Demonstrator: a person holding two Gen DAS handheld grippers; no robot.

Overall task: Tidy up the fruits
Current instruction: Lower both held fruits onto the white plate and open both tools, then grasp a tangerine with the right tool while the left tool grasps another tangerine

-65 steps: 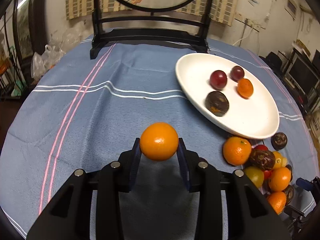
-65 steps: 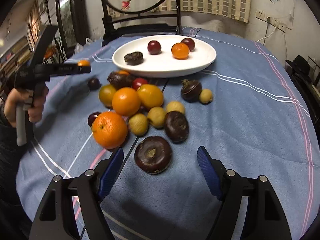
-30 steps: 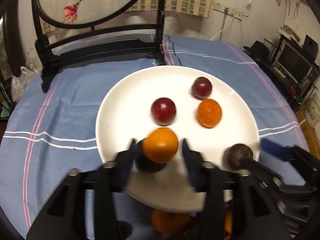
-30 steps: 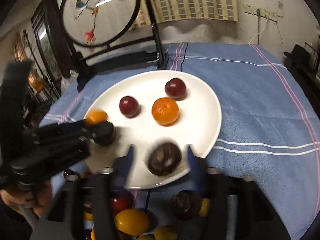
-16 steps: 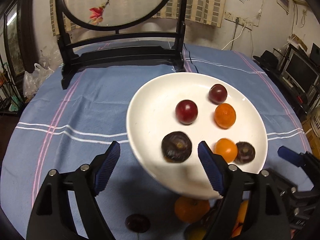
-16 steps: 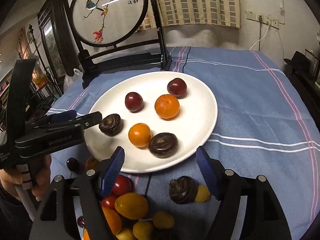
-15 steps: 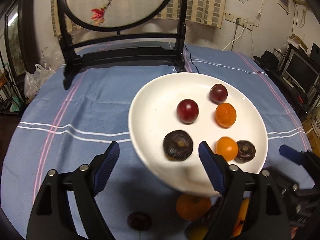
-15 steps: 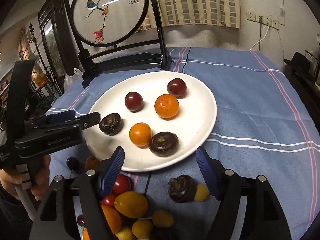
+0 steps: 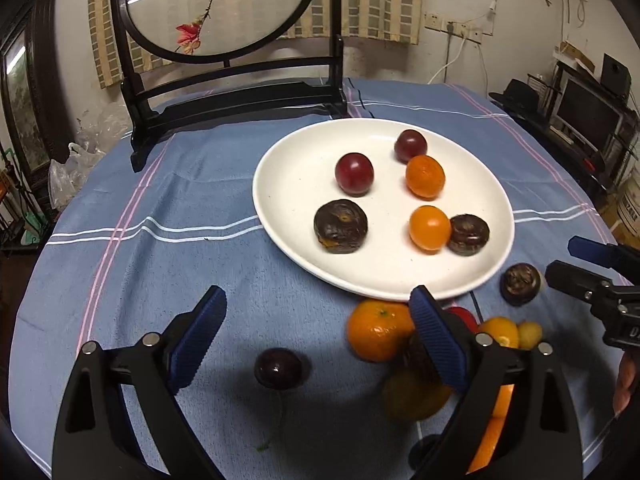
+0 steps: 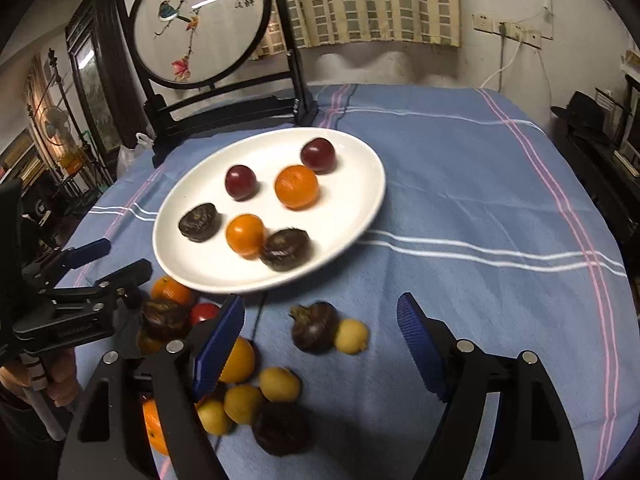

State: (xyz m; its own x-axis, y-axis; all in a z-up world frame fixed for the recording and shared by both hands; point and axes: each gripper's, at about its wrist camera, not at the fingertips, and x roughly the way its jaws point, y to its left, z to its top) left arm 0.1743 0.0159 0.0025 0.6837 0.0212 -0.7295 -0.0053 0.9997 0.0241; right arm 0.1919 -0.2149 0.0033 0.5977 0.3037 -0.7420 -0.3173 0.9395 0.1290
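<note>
Fruits point(image 9: 429, 227): six on plate point(image 9: 280, 184); both tongs opening, empty.

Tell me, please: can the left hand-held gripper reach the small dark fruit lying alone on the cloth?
Probably yes. The left hand-held gripper, jaws opening and empty, points at the small dark fruit; nothing lies between.

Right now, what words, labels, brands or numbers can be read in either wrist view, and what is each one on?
Round painted screen: a few brush characters at its upper right, too small to read.
Right tool, left wrist view: white lettering starting "D", cut off by the frame edge.
Left tool, right wrist view: embossed lettering on the body, too blurred to read.
Fruit and white plate: no text.
</note>
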